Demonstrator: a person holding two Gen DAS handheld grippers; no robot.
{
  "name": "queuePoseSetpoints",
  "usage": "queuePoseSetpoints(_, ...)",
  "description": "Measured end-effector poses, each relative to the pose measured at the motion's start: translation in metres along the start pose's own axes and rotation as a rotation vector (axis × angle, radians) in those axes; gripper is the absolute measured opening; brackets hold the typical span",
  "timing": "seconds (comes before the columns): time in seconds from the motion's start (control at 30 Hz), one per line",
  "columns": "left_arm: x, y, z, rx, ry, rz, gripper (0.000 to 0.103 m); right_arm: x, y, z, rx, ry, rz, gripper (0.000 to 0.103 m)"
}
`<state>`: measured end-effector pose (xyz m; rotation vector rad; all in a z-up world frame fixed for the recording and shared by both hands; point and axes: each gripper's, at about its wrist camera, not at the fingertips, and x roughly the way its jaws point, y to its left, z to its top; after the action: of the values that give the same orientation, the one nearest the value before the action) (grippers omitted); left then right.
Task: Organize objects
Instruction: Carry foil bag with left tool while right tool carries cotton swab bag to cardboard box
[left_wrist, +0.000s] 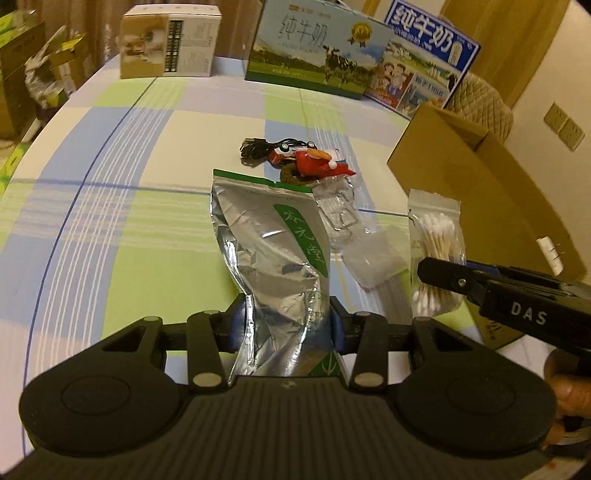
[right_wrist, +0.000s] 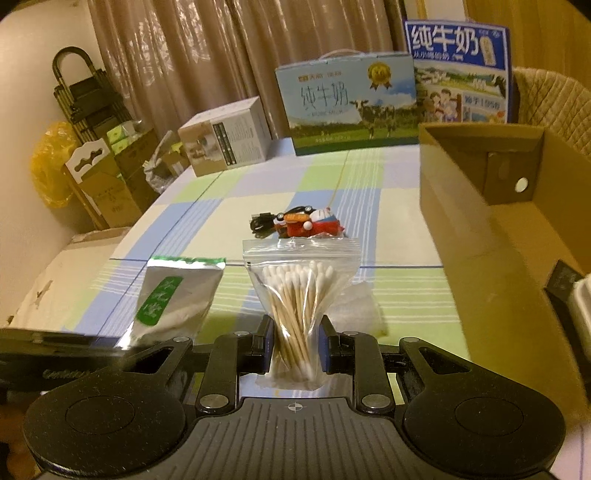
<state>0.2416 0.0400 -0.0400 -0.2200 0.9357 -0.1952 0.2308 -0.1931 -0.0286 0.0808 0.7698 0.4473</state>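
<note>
My left gripper is shut on the lower part of a silver foil pouch with a green label, lifted above the checked tablecloth. My right gripper is shut on a clear zip bag of cotton swabs, also held up off the table. In the left wrist view that swab bag hangs to the right of the pouch with the right gripper's black finger across it. In the right wrist view the pouch shows at lower left. An open cardboard box stands at the right.
A red toy figure with a black cable lies mid-table, clear plastic packets beside it. Milk cartons and a small box line the far edge. A quilted chair stands behind the cardboard box.
</note>
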Motion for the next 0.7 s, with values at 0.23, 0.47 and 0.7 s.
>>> queuePoseSetpoints(0.23, -0.036, -0.019, -0.029, -0.022, -0.031, -0.001, 0.038, -0.037, -0.004, -0.025, 0.037, -0.020, -0.019, 0.021)
queuePoseSetpoints(0.47, -0.066, -0.043, -0.047, -0.008, -0.069, -0.017, 0.038, -0.068, -0.011, -0.040, 0.075, -0.047, -0.028, 0.021)
queuePoseSetpoints(0.7, -0.085, -0.065, -0.059, -0.008, -0.093, -0.044, 0.038, -0.092, -0.017, -0.049, 0.076, -0.067, -0.042, 0.021)
